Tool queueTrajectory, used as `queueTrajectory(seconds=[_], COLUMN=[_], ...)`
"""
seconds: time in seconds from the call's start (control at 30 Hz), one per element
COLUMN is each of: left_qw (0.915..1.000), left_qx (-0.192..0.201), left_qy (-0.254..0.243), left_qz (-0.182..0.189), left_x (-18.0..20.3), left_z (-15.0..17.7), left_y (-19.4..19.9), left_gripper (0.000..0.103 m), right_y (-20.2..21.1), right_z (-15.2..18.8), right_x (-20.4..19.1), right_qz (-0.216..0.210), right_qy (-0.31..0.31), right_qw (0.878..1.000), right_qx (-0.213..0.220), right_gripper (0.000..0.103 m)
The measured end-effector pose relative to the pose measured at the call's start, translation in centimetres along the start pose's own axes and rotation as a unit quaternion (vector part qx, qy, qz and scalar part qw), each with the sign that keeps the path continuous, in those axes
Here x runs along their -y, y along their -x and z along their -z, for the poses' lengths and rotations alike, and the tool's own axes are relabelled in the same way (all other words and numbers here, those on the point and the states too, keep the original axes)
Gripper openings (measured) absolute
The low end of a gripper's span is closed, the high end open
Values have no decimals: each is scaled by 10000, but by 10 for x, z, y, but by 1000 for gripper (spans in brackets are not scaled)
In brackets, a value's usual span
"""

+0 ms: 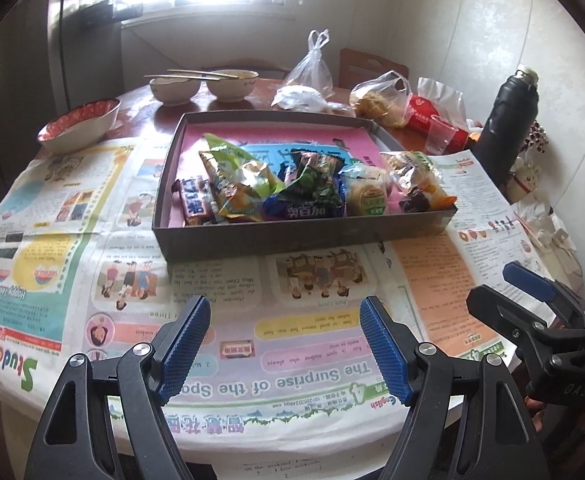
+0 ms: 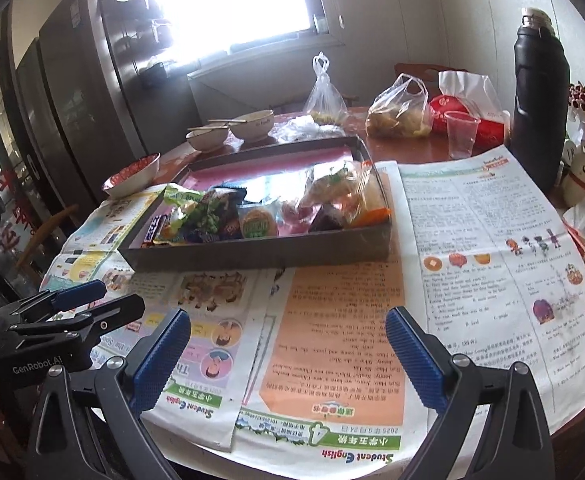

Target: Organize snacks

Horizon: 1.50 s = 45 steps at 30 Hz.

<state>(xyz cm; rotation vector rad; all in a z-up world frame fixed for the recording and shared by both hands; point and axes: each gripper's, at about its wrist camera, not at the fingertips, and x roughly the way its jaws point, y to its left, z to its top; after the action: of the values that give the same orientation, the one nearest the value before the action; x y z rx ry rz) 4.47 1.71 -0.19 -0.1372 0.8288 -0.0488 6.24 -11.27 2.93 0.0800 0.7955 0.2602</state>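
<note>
A dark shallow box (image 1: 292, 236) (image 2: 260, 252) with a pink lining stands on the newspaper-covered table. Several snack packets lie along its near side: a dark bar (image 1: 195, 200), a green packet (image 1: 232, 168), a blue packet (image 1: 308, 208), a round cake (image 1: 366, 196) and a clear packet (image 1: 416, 180). My left gripper (image 1: 284, 344) is open and empty, over the newspaper just in front of the box. My right gripper (image 2: 288, 356) is open and empty, in front of the box and to its right. Each gripper shows at the edge of the other's view.
Newspapers (image 1: 92, 260) (image 2: 492, 260) cover the round table. Behind the box are two bowls with chopsticks (image 1: 204, 84), a red-rimmed bowl (image 1: 80, 124), plastic bags (image 1: 380, 96), a clear cup (image 2: 460, 134), a red pack (image 2: 488, 128) and a black flask (image 2: 540, 96).
</note>
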Motion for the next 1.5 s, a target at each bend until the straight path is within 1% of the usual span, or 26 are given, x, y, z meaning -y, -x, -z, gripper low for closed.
queueTrajectory(seconds=[0.2, 0.43, 1.0, 1.5], left_qw=[10000, 9999, 9998, 9998], left_qx=[39, 68, 97, 89], left_qy=[66, 65, -113, -100], left_qz=[-54, -92, -112, -115], left_x=[-3, -3, 5, 5], left_z=[1, 0, 2, 2], left_y=[2, 3, 5, 4], left_gripper=[78, 78, 79, 78], right_y=[6, 8, 7, 5], right_z=[-2, -2, -2, -1], right_x=[1, -2, -1, -2], right_qz=[50, 8, 44, 43], right_qy=[-16, 36, 51, 62], right_qw=[9999, 9999, 9999, 9999], right_qx=[96, 159, 157, 116], right_gripper=[99, 99, 99, 99])
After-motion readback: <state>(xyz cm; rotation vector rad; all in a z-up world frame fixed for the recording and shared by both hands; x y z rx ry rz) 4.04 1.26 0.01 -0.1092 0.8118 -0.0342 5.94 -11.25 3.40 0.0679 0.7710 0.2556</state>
